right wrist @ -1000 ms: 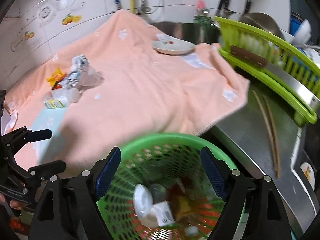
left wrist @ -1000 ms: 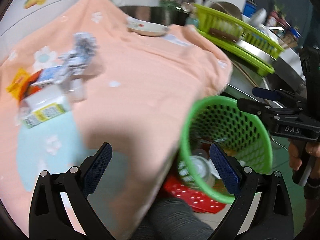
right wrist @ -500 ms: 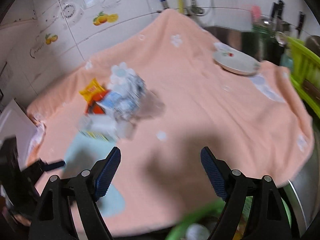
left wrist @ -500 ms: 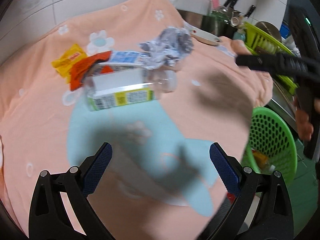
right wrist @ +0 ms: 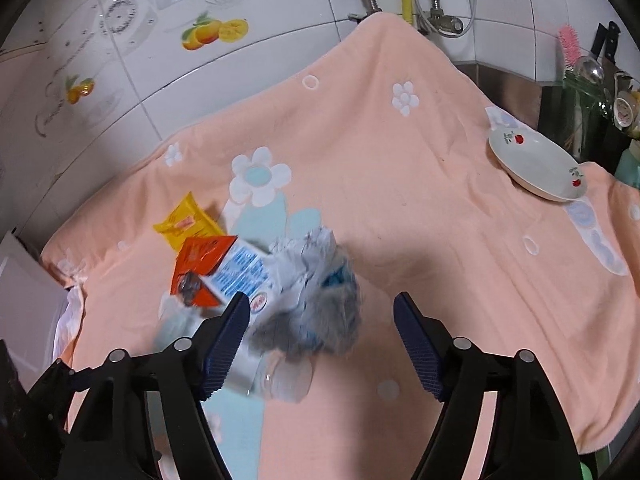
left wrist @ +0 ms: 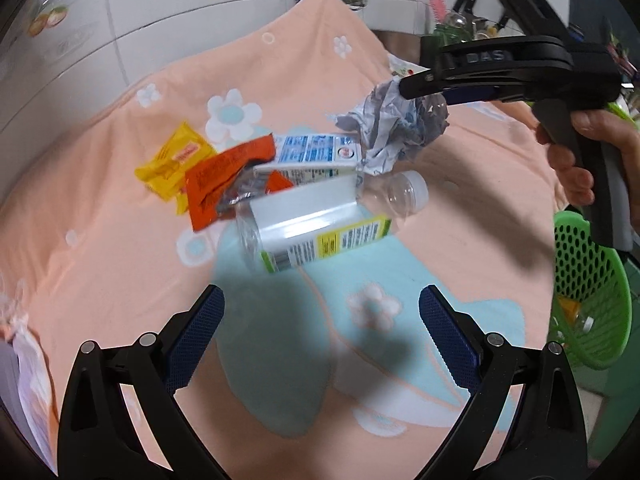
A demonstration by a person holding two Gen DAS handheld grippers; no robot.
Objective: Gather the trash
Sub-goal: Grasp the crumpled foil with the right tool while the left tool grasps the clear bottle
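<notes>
On the peach towel lies a pile of trash: a yellow wrapper, an orange wrapper, a blue-and-white carton, a clear bottle with a white and green label, and a crumpled paper ball. My left gripper is open and empty, short of the bottle. My right gripper hovers over the crumpled paper ball. Its jaws are closing with the ball between them, and the pads do not touch it. From the left wrist view the right gripper sits at the ball's top right.
A green mesh basket with trash inside hangs off the towel's right edge. A white plate with red flowers rests at the far right of the towel. A tiled wall and taps stand behind. White paper lies at the left edge.
Both grippers have swung left, away from the green basket and over to the trash pile. The right gripper now straddles the crumpled paper ball and its jaws stand narrower.
</notes>
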